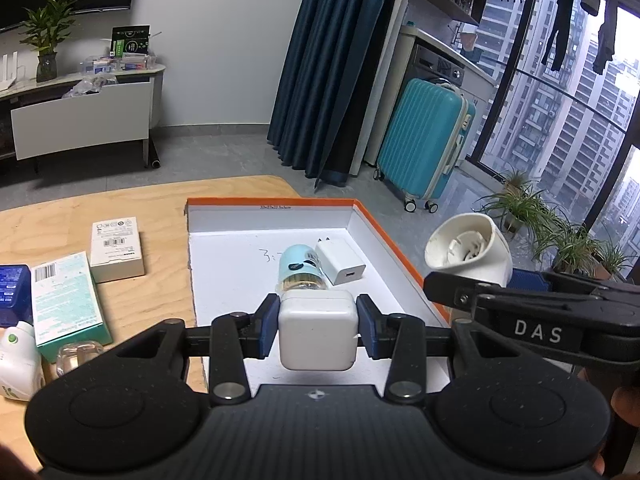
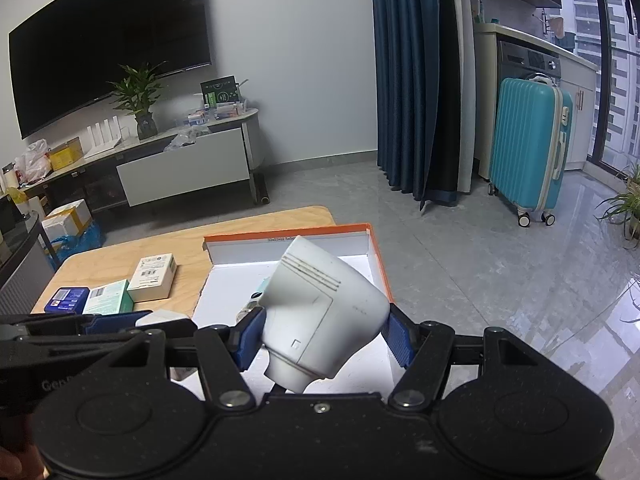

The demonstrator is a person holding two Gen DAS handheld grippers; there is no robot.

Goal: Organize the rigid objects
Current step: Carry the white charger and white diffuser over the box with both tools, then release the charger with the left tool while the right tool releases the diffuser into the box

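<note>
Living room with grey floor tiles, dark TV on the wall, blue curtain (image 1: 320, 64), teal suitcase (image 1: 424, 140) by the window. Low wooden table (image 1: 160, 216) in front, bearing an orange-rimmed white box lid (image 1: 400, 248) as a tray.

Left gripper (image 1: 318, 326) over the near end of the tray, blue pads pressed on both sides of a white cube charger (image 1: 318, 334), lifted clear of the tray floor. Right gripper (image 2: 326, 334) just beside it at the tray's right edge, clamped halfway wide around a white cone-shaped device (image 2: 324, 312), tilted, open mouth facing away.

Inside the tray: pale blue cylinder (image 1: 300, 266) lying on its side, touching a white plug adapter (image 1: 340, 262).

Left of the tray, on bare wood: white carton (image 1: 116, 248), green-and-white carton (image 1: 66, 300), dark blue box (image 1: 14, 292), white bottle (image 1: 16, 360), small clear case (image 1: 76, 356).
</note>
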